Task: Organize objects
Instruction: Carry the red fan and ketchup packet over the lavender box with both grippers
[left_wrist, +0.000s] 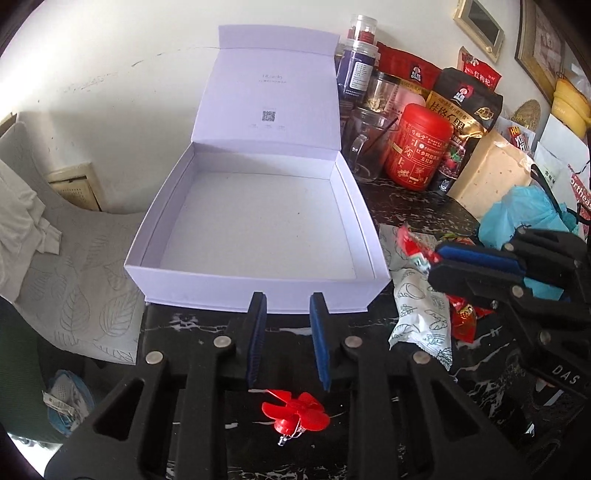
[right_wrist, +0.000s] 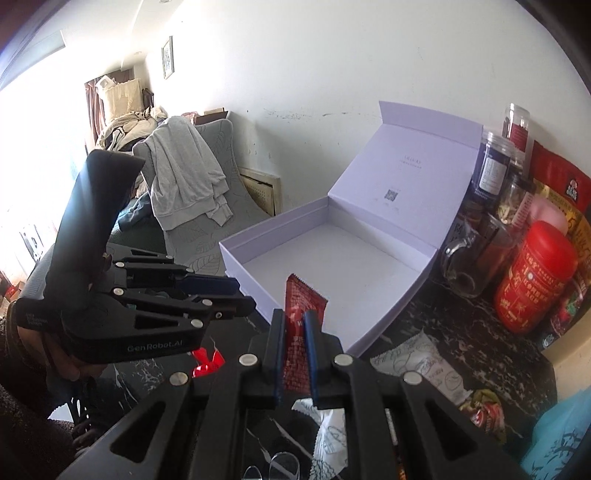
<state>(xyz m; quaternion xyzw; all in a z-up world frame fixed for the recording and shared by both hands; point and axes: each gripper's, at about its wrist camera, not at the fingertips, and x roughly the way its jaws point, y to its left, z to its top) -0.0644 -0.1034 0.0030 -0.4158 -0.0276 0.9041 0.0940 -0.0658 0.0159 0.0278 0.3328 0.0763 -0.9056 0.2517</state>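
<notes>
Packing barely begun: box bare, first packet in hand

Right claw (right_wrist: 295, 332) is clamped on a red snack packet (right_wrist: 301, 317), held upright just short of the open white box (left_wrist: 255, 284), whose floor shows nothing inside. Left claw (left_wrist: 288, 332) stands parted and holds nothing, close to the box's near wall. On the dark worktop (left_wrist: 406, 206) a leaf-print packet (left_wrist: 417, 314), red wrappers (left_wrist: 461, 317) and a red plastic fan (left_wrist: 295, 410) lie outside the box, so nearly all the sorting seems left.

White scuffed wall (right_wrist: 332, 74), grey leaf-print armchair (right_wrist: 207, 192) draped with clothes, framed picture (right_wrist: 168, 57), bright window light at left.
</notes>
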